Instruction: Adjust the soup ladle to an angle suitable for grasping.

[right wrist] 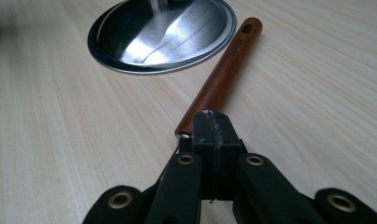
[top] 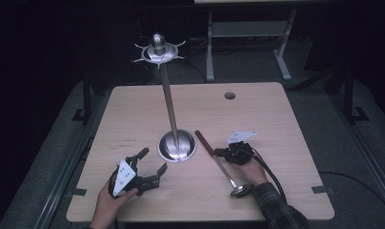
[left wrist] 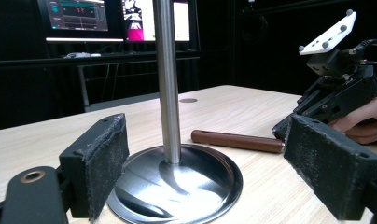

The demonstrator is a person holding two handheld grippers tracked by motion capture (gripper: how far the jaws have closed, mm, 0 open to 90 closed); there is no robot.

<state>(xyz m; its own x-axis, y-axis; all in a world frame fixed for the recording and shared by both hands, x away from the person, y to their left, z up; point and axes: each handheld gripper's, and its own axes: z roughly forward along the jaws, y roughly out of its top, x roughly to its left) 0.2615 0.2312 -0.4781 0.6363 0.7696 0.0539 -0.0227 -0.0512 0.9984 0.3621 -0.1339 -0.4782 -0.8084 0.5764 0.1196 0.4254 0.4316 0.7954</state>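
On the table (top: 133, 114), just right of centre, a ladle (top: 219, 160) is laid flat: its brown wooden handle points toward the far side, its thin metal shaft runs back toward the person, and its steel bowl rests near the near edge beside the right wrist. The handle's far end lies just beside the round steel base (top: 177, 145) of a tall utensil stand (top: 167, 95), without clear contact being seen. In the right gripper view the handle (right wrist: 224, 70) is seen running away from the fingers, a hanging hole at its tip, next to the base (right wrist: 163, 35).

The right gripper (top: 227, 153) is held low over the ladle where wood meets metal. Its fingers (right wrist: 213, 135) are drawn together, pad against pad, at the end of the wooden handle; whether the thin shaft is pinched between them cannot be told, since the pads hide that spot.

The left gripper (top: 151, 162) is held by the left hand (top: 109, 202) near the table's front left, pointed at the stand. Its fingers (left wrist: 95, 163) are spread wide apart and nothing is held or touched by them; in the left gripper view the stand's pole (left wrist: 167, 79) and base are framed between the two pads, with the ladle handle (left wrist: 235, 140) and the right gripper (left wrist: 340, 88) seen beyond. A star-shaped hook ring (top: 158, 51) is carried at the top of the pole.
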